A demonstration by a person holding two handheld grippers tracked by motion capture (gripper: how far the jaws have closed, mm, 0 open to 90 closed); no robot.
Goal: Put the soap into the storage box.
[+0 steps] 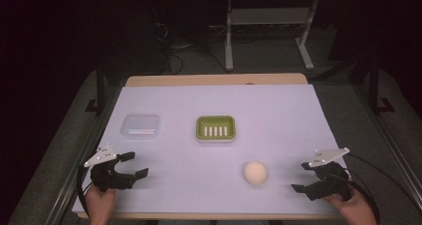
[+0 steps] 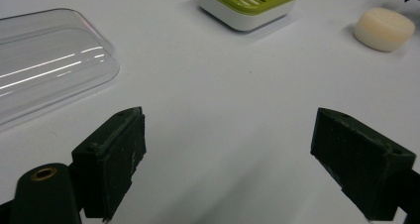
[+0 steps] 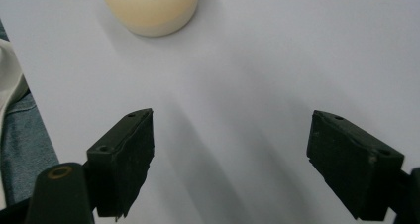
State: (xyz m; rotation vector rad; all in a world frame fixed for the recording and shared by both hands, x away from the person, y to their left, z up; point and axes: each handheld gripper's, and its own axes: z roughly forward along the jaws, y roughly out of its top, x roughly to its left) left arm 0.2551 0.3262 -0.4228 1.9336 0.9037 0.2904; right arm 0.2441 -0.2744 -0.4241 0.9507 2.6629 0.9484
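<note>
A round cream soap [image 1: 255, 173] [image 2: 384, 28] [image 3: 150, 7] lies on the white table sheet, front right of centre. A green slotted soap dish [image 1: 215, 128] [image 2: 248, 2] in a white base sits mid-table. A clear plastic lid [image 1: 141, 126] [image 2: 47, 65] rests to its left. My left gripper [image 1: 134, 165] [image 2: 228, 159] hovers at the front left, open and empty. My right gripper [image 1: 302, 176] [image 3: 230, 164] is at the front right, open and empty, with the soap a short way ahead of it.
The white sheet [image 1: 278, 115] covers a wooden table whose far edge [image 1: 214, 79] shows. Beyond it stand desk legs [image 1: 229, 36] and cables on a dark floor. In the right gripper view, blue denim [image 3: 22, 135] shows past the sheet's near edge.
</note>
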